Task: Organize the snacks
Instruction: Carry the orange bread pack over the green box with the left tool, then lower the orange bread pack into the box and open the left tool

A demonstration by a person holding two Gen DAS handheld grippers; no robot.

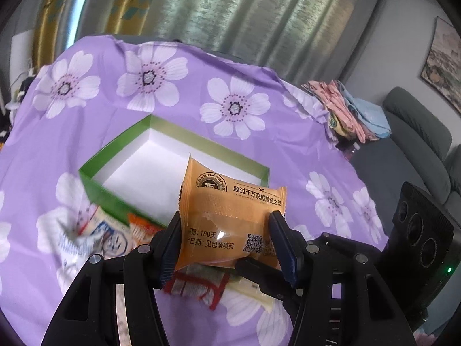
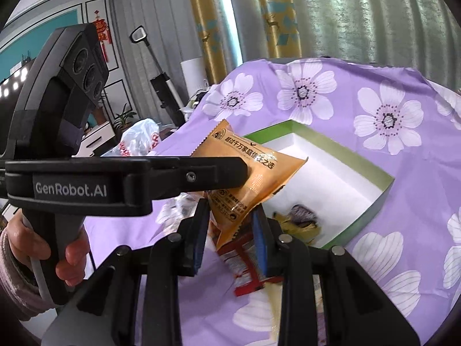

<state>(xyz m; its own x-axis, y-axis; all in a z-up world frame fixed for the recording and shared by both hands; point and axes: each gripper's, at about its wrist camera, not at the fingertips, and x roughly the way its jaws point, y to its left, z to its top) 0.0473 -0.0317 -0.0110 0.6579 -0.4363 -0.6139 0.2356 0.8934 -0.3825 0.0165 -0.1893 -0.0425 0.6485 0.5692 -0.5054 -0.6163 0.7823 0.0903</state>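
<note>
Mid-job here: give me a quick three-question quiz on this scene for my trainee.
1. True or false: the left gripper is shut on the orange packet.
2. The inside of the green box is: A white, B red, C black.
3. Fill in: the purple cloth under the box is printed with white ____.
Key: 1 true; 2 A; 3 flowers.

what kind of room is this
Most likely a home living room: a grey sofa, long curtains behind the table, and a framed picture on the wall.
</note>
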